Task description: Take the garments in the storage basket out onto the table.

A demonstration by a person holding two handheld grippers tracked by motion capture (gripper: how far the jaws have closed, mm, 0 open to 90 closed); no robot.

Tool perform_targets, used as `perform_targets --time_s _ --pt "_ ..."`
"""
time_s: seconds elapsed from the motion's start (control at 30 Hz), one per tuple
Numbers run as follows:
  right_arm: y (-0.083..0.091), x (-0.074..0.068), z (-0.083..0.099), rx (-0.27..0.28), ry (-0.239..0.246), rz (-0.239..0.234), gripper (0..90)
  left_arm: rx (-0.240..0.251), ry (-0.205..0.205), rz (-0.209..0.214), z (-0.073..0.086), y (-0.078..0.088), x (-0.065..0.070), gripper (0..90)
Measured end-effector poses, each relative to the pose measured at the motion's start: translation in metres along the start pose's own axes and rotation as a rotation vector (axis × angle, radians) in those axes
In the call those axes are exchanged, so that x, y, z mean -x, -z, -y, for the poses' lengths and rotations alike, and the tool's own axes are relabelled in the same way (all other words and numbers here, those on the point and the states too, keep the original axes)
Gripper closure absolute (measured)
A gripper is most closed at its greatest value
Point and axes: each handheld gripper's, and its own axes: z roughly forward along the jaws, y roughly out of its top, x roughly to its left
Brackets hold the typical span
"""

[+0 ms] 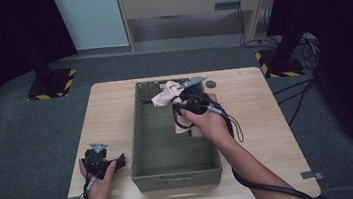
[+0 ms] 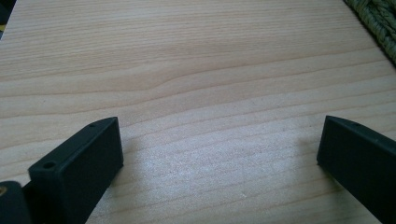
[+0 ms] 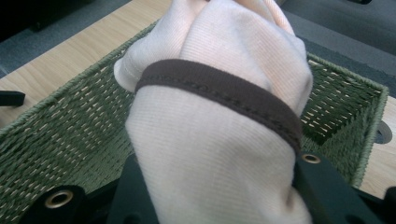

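At frame centre, the right gripper pinches a pink cloth over the green basket; lower left, the left gripper sits spread wide above the table.

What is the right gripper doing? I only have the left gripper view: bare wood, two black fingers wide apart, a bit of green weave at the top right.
Observer: The right gripper holds a pale pink cloth above the far end of the green basket.
Operator: Is the grip firm, or just a pinch of a corner?
Observer: In the right gripper view the cloth is bunched between the fingers, with a dark brown trim band across it.
Operator: And where does my left gripper sit relative to the basket?
Observer: The left gripper rests on the table just outside the basket's near left corner.
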Motion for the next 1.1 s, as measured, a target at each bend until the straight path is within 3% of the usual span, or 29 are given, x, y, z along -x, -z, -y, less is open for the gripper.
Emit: perform_targets --time_s 0.17,1.1 --pt "0.006 0.004 0.0 0.013 -0.021 -0.003 60.6 0.0 0.0 0.0 0.0 0.0 0.0 0.0" --pt "0.033 0.014 0.014 0.0 0.013 -0.019 60.1 0.0 0.0 0.0 0.0 0.0 0.0 0.0"
